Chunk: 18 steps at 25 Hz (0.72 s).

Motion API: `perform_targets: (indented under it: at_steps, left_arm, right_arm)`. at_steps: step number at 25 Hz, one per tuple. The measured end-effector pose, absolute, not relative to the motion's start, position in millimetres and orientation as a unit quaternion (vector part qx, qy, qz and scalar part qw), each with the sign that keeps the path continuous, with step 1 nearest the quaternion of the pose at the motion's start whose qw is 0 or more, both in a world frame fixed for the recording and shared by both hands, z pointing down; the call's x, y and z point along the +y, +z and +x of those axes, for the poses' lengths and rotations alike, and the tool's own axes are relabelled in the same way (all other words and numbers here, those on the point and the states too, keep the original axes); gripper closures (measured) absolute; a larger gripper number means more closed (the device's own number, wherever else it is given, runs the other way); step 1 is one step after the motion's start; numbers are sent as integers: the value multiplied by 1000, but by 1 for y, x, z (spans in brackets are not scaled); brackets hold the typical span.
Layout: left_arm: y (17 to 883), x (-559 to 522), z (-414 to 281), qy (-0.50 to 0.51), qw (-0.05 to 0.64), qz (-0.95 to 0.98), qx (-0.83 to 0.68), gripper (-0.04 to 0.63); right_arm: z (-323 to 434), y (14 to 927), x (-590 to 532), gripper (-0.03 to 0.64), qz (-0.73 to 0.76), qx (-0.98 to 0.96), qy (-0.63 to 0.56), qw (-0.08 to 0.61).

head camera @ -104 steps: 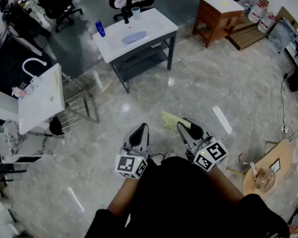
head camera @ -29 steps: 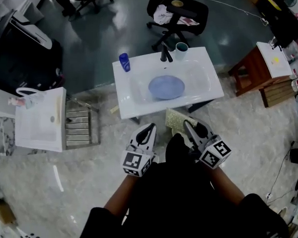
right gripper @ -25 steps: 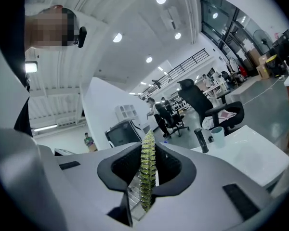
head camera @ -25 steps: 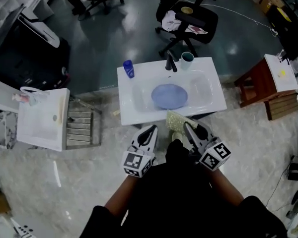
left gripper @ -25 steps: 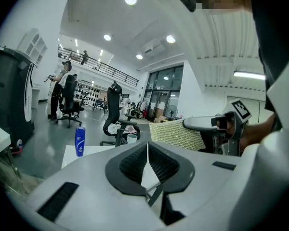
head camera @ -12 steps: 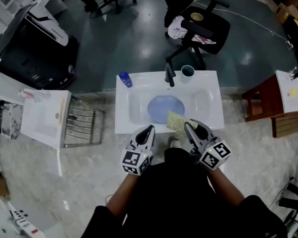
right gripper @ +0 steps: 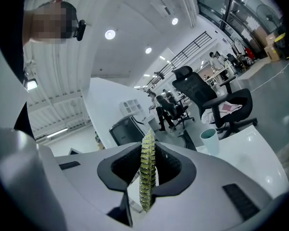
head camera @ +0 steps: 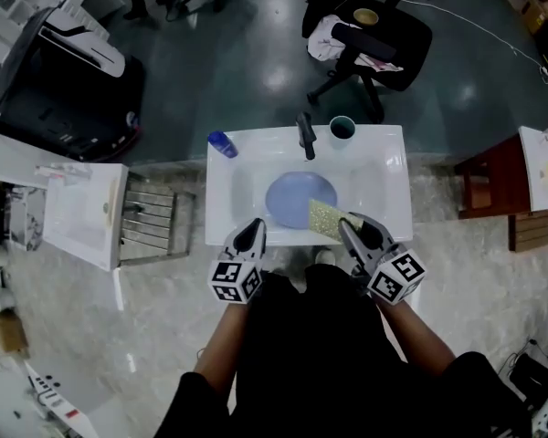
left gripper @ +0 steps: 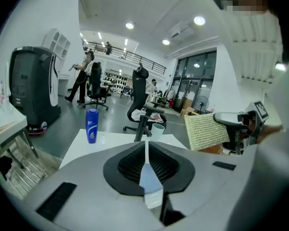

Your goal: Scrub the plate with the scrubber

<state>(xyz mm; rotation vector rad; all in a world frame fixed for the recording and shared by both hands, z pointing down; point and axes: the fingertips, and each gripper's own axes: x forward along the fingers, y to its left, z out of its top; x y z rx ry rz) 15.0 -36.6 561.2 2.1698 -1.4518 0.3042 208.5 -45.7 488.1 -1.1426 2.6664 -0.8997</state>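
**A:** Where is the plate?

**B:** The blue plate (head camera: 297, 197) lies flat in the basin of the white sink bench (head camera: 388, 185), just on the near side of the tap (head camera: 305, 135).

**A:** And the scrubber?

**B:** The yellow-green scrubber (head camera: 325, 219) stands edge-on in the right tongs (head camera: 350, 233), whose jaws are clamped onto it. From the head view it overlaps the plate's near right rim. I cannot tell whether it touches the plate.

**A:** The other tongs?

**B:** The left tongs (head camera: 248, 237) have their jaws pressed together with nothing between them. They sit over the bench's near edge, just left of the plate.

**A:** Anything hard to make out?

**B:** In both gripper views the tongs' own bodies cover the basin, so the plate is hidden there. A blue bottle (head camera: 222, 143) and a teal cup (head camera: 342, 129) stand on the far rim, one on each side of the tap. The person's dark clothing hides most of both arms.
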Motion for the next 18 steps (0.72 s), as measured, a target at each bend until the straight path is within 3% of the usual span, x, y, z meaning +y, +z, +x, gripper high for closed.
perform_targets:
  at_steps: [6,18]
  left_arm:
    - [616,-68,-8,141,306,776,-533,580]
    - [741,-116,-29,209,443,722,-489,481]
  right_arm:
    - [204,507,-60,549,-384,871,-304,31]
    - [184,530,-91,549,-414,851,-324,-2]
